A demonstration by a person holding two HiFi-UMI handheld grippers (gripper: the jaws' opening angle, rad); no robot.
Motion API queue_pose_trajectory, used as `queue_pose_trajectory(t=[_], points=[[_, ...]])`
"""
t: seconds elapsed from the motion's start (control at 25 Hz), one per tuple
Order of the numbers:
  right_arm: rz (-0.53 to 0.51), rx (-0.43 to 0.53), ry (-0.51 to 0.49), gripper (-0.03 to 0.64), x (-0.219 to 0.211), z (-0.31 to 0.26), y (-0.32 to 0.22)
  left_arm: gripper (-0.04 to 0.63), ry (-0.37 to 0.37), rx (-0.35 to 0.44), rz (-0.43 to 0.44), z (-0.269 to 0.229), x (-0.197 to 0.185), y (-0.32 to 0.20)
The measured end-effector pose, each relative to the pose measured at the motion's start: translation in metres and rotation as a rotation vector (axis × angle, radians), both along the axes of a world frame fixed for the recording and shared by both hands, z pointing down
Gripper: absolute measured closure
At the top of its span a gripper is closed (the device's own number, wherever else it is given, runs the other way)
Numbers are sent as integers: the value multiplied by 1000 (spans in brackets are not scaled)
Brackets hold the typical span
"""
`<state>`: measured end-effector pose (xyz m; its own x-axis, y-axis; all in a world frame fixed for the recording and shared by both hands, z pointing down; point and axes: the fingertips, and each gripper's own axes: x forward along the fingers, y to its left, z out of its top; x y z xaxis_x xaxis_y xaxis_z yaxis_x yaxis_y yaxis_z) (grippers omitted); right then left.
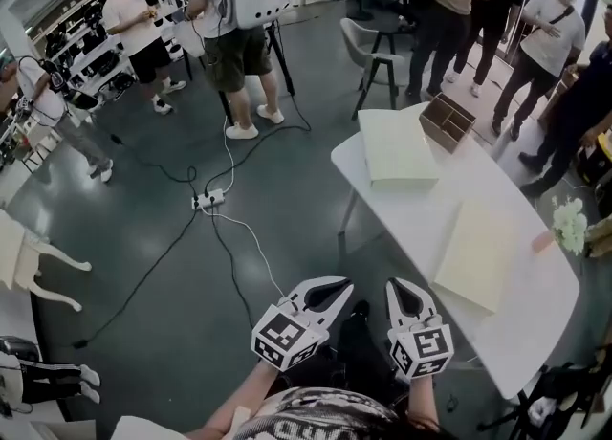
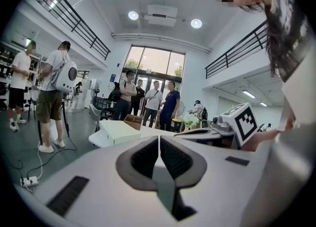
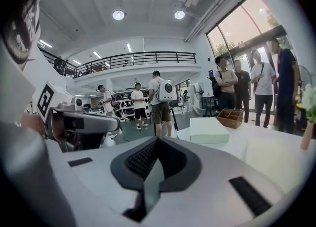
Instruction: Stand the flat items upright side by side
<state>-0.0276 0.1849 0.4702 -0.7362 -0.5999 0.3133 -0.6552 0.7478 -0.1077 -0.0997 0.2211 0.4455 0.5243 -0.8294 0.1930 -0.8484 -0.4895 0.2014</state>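
Two flat cream boxes lie on the white table: a thick one at the far end and a thin one nearer me. Both grippers hang over the floor short of the table's near end, apart from the boxes. My left gripper is shut with nothing in it; its closed jaws point at the thick box. My right gripper is shut and empty too. In the right gripper view the thick box lies ahead and the thin box to the right.
A brown wooden organiser stands at the table's far end and white flowers at its right edge. A grey chair stands beyond. Several people stand around. A power strip with cables lies on the dark floor.
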Motion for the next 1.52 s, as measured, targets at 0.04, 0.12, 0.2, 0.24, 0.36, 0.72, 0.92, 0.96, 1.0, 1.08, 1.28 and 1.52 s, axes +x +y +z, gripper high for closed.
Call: queue_pose_trajectory(t=[0.04, 0.12, 0.2, 0.24, 0.36, 0.72, 0.92, 0.96, 1.0, 1.08, 1.28, 1.52], points=[[3, -4, -7, 615, -1, 1, -10, 577, 2, -2, -2, 1, -2, -8], [7, -13, -25, 615, -4, 5, -33, 577, 2, -5, -5, 4, -6, -26], [10, -17, -34, 616, -6, 8, -57, 577, 1, -9, -11, 8, -10, -46], [12, -16, -36, 615, -7, 9, -70, 577, 2, -11, -14, 10, -12, -57], [19, -7, -35, 615, -9, 9, -114, 577, 3, -16, -17, 12, -17, -94], [49, -17, -44, 616, -3, 11, -235, 577, -19, -19, 8, 5, -14, -209], [71, -34, -42, 615, 4, 20, -269, 577, -44, -28, 22, 8, -9, -251], [76, -39, -41, 615, 5, 21, -274, 577, -46, -31, 22, 9, -8, -258], [83, -44, -39, 615, 7, 24, -279, 577, -49, -34, 22, 9, -8, -263], [99, -60, -37, 615, 11, 29, -286, 577, -49, -40, 19, 10, -9, -271], [133, -97, -27, 615, 17, 44, -304, 576, -21, -68, -10, 17, -26, -295], [222, -136, -14, 615, 28, 66, -331, 576, -14, -95, 12, 34, -46, -343]])
